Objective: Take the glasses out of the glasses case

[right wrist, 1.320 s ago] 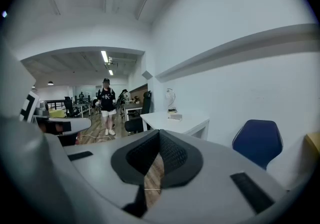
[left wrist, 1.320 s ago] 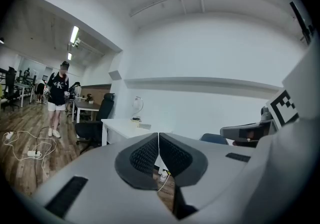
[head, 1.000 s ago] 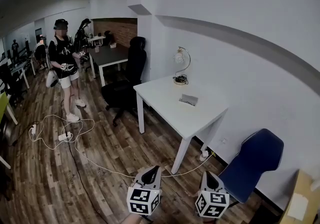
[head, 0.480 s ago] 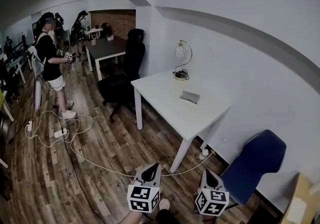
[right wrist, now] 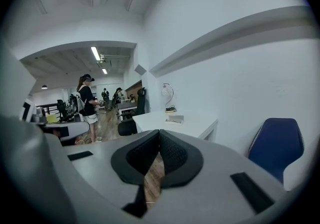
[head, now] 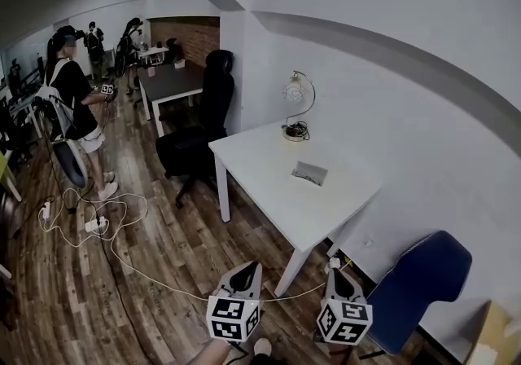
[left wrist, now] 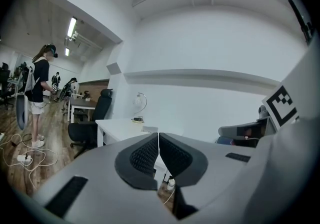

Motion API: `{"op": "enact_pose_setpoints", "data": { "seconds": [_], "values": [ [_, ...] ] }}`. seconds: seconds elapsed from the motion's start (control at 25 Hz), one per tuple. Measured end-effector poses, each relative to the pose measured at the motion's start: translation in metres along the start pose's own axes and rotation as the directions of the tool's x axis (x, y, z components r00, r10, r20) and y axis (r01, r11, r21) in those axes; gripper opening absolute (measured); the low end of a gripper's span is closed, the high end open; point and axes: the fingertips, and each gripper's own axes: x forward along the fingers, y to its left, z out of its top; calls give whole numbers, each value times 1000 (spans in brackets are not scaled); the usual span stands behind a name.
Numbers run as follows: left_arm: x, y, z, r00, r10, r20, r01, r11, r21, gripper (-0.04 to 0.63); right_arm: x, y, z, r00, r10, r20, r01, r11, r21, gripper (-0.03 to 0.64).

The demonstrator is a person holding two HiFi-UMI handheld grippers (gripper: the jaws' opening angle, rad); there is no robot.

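A: Both shut?
B: The left hand-held gripper (head: 244,275) and the right hand-held gripper (head: 339,279) are closed on nothing, well apart from the white tabletop (head: 269,184).
A: The flat grey glasses case (head: 309,173)?
B: Laid near the tabletop's wall-side edge.

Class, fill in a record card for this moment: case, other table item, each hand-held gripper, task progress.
case: glasses case lies flat on the white table
other item: lamp at the table's far end, near the wall
left hand-held gripper: jaws together, empty, short of the table
right hand-held gripper: jaws together, empty, short of the table
progress: not started
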Motion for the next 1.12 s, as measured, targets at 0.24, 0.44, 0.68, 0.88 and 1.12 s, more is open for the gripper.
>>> {"op": "enact_pose_setpoints", "data": {
  "seconds": [0.24, 0.44, 0.68, 0.88, 1.12],
  "values": [
    [50, 3, 14, 1000, -5, -6, 5, 1000, 25, 21, 42, -25, 11, 1000, -2, -10, 2, 1000, 27, 32],
    [88, 8, 20, 1000, -4, -15, 4, 1000, 31, 21, 75, -41, 21, 1000, -4, -17, 5, 1000, 30, 32],
    [122, 11, 26, 1000, 7, -16, -7, 999, 46, 21, 106, -56, 29, 1000, 0, -21, 0, 999, 34, 32],
    [135, 21, 24, 999, 20, -39, -18, 998, 54, 21, 123, -60, 28, 999, 1, -39, 1, 999, 49, 32],
    [165, 31, 18, 998, 21, -55, -19, 999, 45, 21, 152, -68, 20, 998, -5, -62, 9, 998, 64, 32]
  ]
}}
